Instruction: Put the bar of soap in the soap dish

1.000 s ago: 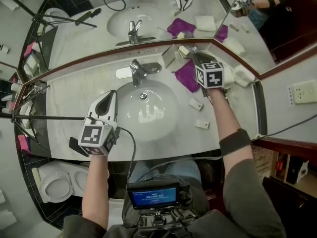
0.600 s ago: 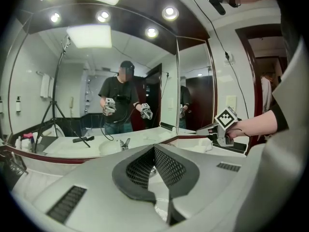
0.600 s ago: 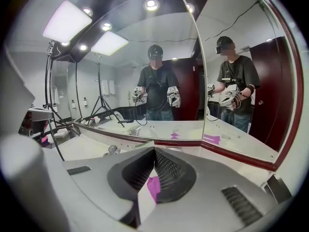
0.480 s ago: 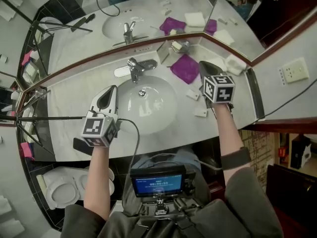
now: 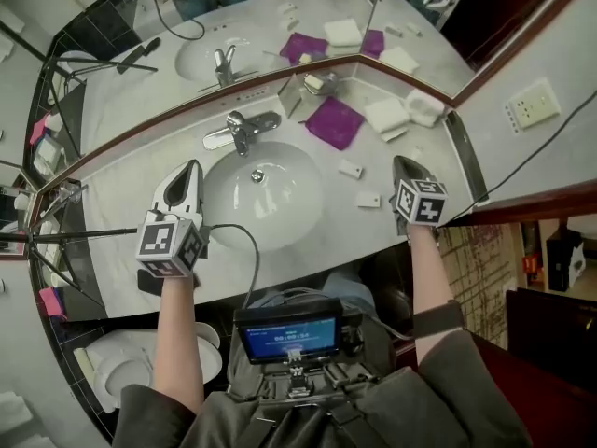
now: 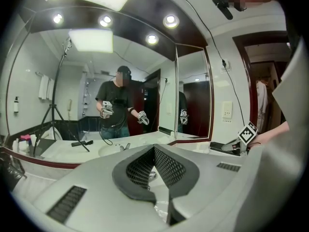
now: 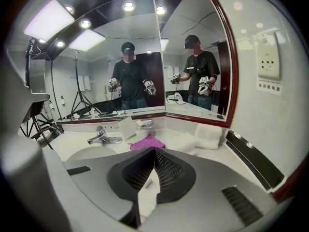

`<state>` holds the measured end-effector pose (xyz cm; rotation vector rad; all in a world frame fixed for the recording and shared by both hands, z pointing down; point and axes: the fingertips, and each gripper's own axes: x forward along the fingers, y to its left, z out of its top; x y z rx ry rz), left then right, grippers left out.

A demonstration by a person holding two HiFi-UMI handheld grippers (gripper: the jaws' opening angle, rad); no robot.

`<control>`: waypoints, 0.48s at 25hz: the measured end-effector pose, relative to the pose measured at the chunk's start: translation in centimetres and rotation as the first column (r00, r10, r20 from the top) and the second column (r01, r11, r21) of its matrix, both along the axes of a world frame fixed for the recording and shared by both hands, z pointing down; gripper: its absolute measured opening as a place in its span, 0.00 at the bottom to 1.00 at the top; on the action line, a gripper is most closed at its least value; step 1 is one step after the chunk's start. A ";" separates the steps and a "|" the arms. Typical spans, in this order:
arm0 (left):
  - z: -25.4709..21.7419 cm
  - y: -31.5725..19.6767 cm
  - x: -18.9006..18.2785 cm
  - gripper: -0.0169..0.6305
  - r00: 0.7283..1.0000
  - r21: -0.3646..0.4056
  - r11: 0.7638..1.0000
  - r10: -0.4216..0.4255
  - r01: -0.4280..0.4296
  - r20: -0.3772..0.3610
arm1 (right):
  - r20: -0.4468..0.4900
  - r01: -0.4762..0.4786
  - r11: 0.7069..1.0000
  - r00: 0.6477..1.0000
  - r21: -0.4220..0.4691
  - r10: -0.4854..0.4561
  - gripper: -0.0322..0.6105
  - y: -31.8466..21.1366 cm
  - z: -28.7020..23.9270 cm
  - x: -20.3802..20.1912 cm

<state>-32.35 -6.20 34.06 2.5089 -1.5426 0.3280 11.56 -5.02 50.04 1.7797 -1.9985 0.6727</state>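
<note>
Left hand-held gripper point(image 5: 189, 170): mine, clenched shut, empty.
Right hand-held gripper point(image 5: 402, 162): I'm grasping a white bar of soap point(image 7: 148, 193).

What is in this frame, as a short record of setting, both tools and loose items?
setting: bathroom counter with sink
left tool: shut, empty, beside the sink's left edge
right tool: shut on a white piece, probably the soap
soap dish candidates: metal dish by the mirror corner, white dish beside the folded towel
loose: purple cloth, two small white packets
</note>
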 end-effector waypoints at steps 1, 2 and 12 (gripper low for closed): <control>-0.2 0.1 0.0 0.03 1.000 -0.001 1.000 0.007 -0.007 0.004 | -0.003 -0.023 1.000 1.000 -0.019 0.023 0.08 0.9 0.9 0.8; -0.4 0.2 0.0 0.03 1.000 -0.002 1.000 0.012 -0.012 0.006 | -0.004 -0.045 0.998 0.999 -0.035 0.044 0.08 1.7 1.6 1.5; -0.4 0.0 -0.4 0.03 1.000 0.001 1.000 -0.011 0.011 -0.004 | 0.029 -0.105 0.987 0.994 -0.123 0.109 0.08 5.9 5.8 3.2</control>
